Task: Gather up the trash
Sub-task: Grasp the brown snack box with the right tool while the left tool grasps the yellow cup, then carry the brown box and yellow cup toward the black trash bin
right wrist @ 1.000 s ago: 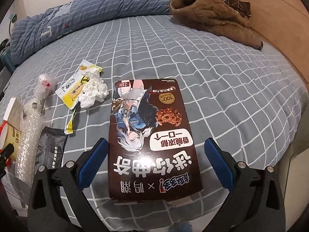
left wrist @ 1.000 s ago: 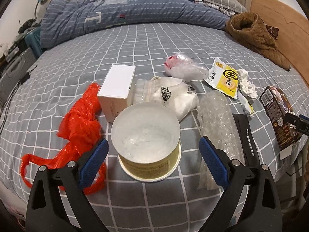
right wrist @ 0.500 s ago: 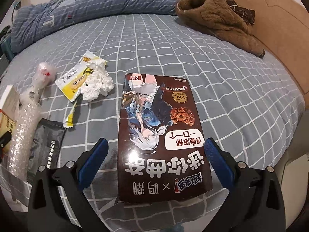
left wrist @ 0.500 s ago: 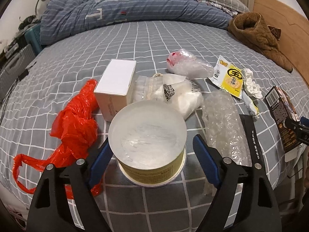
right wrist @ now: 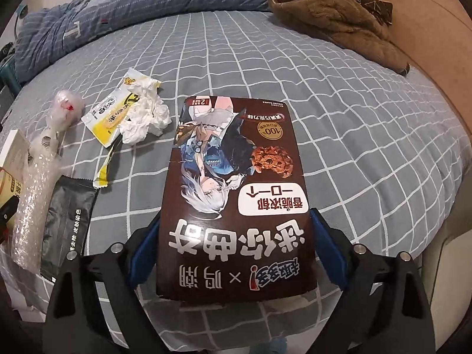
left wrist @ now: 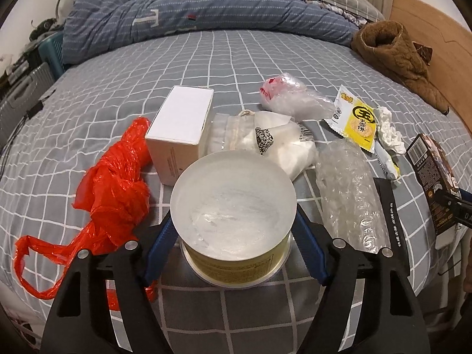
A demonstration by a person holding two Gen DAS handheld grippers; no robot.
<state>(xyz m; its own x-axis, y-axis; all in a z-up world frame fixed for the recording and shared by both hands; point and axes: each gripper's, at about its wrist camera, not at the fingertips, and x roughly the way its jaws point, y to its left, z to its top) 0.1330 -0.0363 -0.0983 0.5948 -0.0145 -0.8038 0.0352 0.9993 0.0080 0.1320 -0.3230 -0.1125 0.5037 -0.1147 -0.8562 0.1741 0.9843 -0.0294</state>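
Observation:
A round tin [left wrist: 233, 206] with a frosted lid and a yellow side stands on the grey checked bed. My left gripper [left wrist: 233, 218] is closing around it, and its blue pads [left wrist: 160, 244] lie against the tin's sides. A brown cookie box [right wrist: 236, 191] lies flat near the bed's edge. The jaws of my right gripper [right wrist: 234, 218] are closing on it, and its blue pads [right wrist: 327, 244] meet the box's long edges. In the left wrist view the same box [left wrist: 427, 162] shows at the far right.
Around the tin lie a red plastic bag [left wrist: 115, 183], a white carton [left wrist: 183, 118], white pouches [left wrist: 283, 147], bubble wrap [left wrist: 348, 194], a black packet [right wrist: 67, 221], a yellow wrapper [right wrist: 112, 118] and crumpled tissue [right wrist: 147, 118]. A brown jacket [right wrist: 333, 14] and a blue quilt [left wrist: 191, 14] lie farther back.
Both grippers have narrowed. The left pads came in from well apart to the tin's sides. The right pads closed from clear of the box to its edges. Neither object has moved.

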